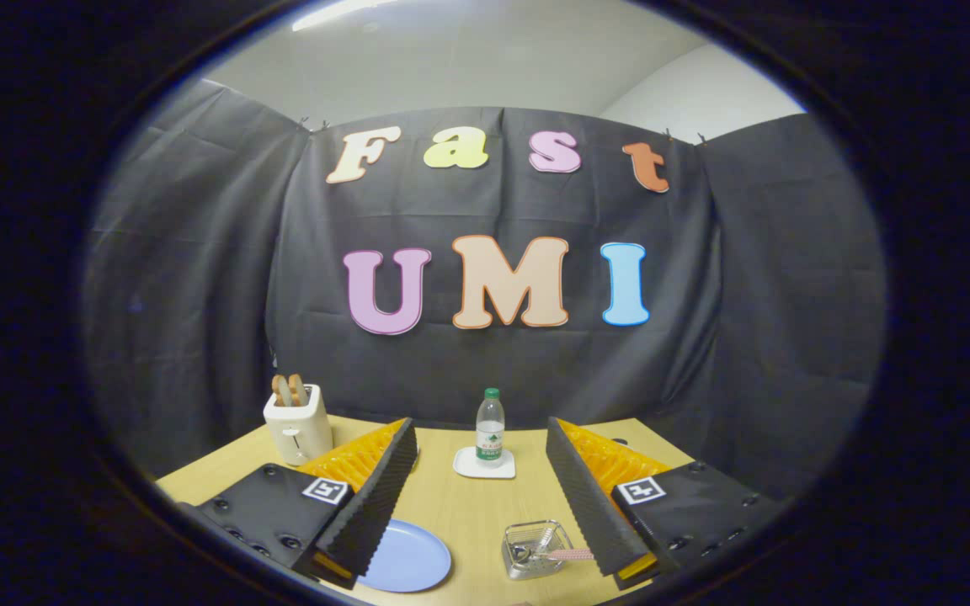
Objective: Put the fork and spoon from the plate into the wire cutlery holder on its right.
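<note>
Two fingers of the gripper [485, 497] stand wide apart with nothing between them but bare table [468, 505]. In the gripper view, low in the frame, the plate [405, 557] lies by the left finger, partly under it, and looks bare of cutlery where it shows. Lower centre-right, the holder [535, 549] sits just inside the right finger, with metal cutlery in it and a pink handle [571, 555] lying nearly level, pointing right toward that finger. Judging from this, the task seems largely done; I cannot tell fork from spoon. Mid-frame stand a bottle [490, 427] and a toaster [297, 427].
</note>
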A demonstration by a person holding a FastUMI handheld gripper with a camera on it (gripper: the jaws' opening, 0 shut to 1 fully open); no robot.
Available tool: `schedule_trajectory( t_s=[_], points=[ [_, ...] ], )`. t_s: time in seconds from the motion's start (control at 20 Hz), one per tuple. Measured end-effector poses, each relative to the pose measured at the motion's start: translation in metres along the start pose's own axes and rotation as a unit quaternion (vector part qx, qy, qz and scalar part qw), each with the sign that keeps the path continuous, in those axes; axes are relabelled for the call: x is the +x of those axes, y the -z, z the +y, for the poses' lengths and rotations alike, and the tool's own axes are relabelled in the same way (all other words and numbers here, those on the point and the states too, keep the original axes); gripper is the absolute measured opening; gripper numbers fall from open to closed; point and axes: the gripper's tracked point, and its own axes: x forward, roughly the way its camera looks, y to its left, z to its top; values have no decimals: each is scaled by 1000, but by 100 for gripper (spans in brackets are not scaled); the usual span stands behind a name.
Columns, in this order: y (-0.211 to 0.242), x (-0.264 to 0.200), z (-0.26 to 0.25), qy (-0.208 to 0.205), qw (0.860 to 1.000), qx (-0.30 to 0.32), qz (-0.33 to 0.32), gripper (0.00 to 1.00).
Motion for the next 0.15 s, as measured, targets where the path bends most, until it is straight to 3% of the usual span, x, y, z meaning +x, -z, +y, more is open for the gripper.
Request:
schedule_trajectory(
  t_s=[0.15],
  points=[
    [-5, 3, -7, 8, 1000, 7, -8, 99]
  ],
)
